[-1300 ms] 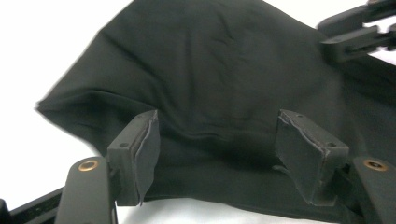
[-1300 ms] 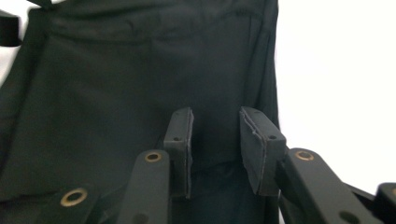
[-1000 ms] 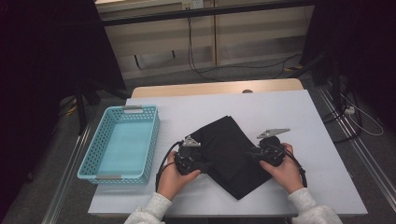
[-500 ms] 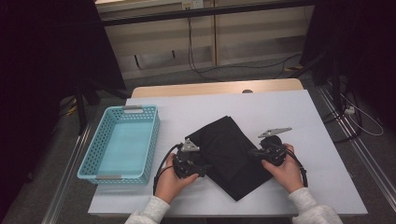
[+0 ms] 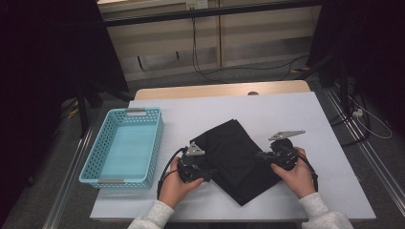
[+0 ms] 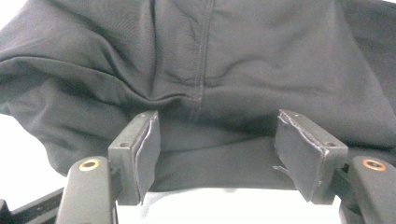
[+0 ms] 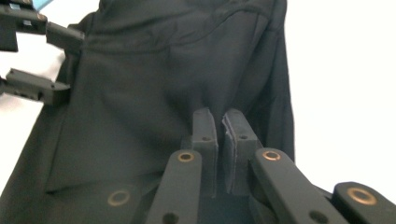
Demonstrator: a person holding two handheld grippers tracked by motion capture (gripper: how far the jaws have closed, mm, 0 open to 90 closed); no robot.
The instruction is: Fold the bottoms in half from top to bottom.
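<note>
A black garment [image 5: 234, 152] lies folded on the white table [image 5: 296, 109], its seam showing in the left gripper view [image 6: 210, 70]. My left gripper [image 5: 210, 171] sits at the garment's left edge. Its jaws [image 6: 217, 149] stand open and have just opened slightly wider. The cloth's folded edge lies between the pads without being pressed. My right gripper [image 5: 260, 155] is at the garment's right edge. Its jaws [image 7: 222, 130] have just closed and pinch a fold of the black cloth [image 7: 154, 79]. The left gripper [image 7: 65, 63] shows across the garment in the right gripper view.
A light blue plastic basket [image 5: 157, 138] stands on the table's left part, with nothing in it. A wooden strip [image 5: 219, 89] runs along the table's far edge. Cables [image 5: 367, 119] trail on the floor at the right. White tabletop lies beyond the garment.
The right gripper's jaws have drawn together on the garment's right edge. Both hands stay almost where they were, and the garment lies as before.
</note>
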